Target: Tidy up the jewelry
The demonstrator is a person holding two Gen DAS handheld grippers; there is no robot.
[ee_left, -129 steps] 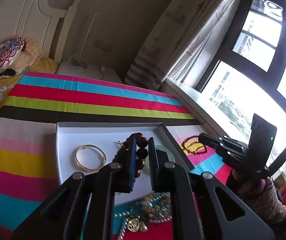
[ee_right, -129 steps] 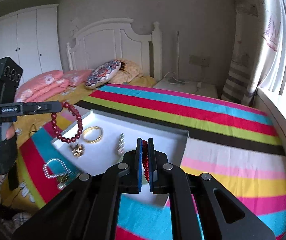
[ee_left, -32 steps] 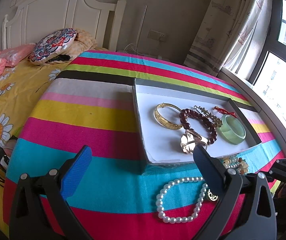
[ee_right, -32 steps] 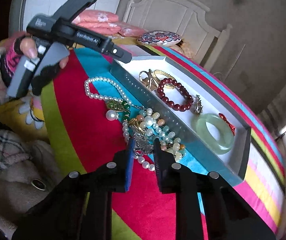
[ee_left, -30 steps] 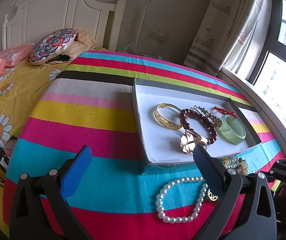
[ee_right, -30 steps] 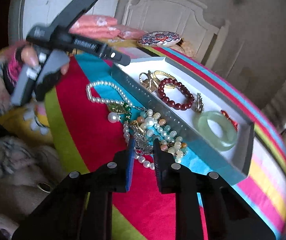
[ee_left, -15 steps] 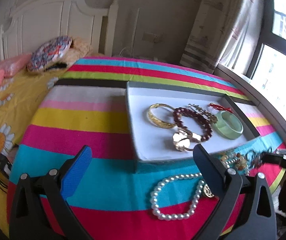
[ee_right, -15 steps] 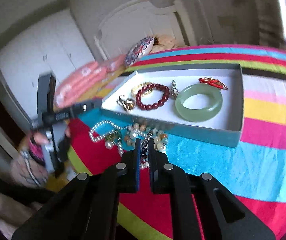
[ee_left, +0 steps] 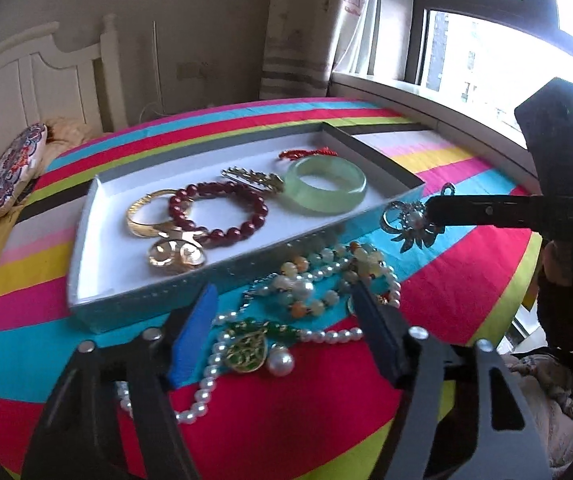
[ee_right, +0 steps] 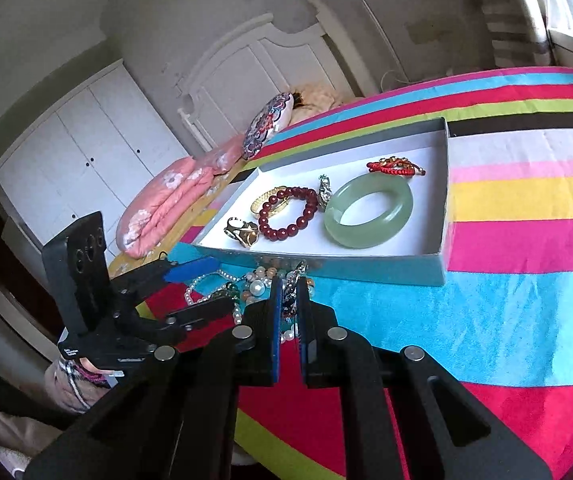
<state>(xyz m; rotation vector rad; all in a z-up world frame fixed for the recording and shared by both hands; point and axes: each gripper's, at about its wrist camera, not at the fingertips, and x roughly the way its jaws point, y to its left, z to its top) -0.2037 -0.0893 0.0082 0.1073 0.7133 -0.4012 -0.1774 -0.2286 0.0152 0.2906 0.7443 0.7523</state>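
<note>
A white tray on the striped bedspread holds a green jade bangle, a dark red bead bracelet, a gold bangle, a gold brooch and a red cord piece. A heap of pearl and bead necklaces lies in front of the tray. My right gripper is shut on a silver brooch and holds it above the tray's near corner. My left gripper is open over the necklace heap.
A headboard, pillows and a patterned cushion lie at the far end of the bed. A window and curtain stand to the right. White wardrobes are at the back left.
My right gripper has closed on the silver brooch and lifted it out of the necklace heap toward the tray. My left gripper has moved in over the heap, still open.
</note>
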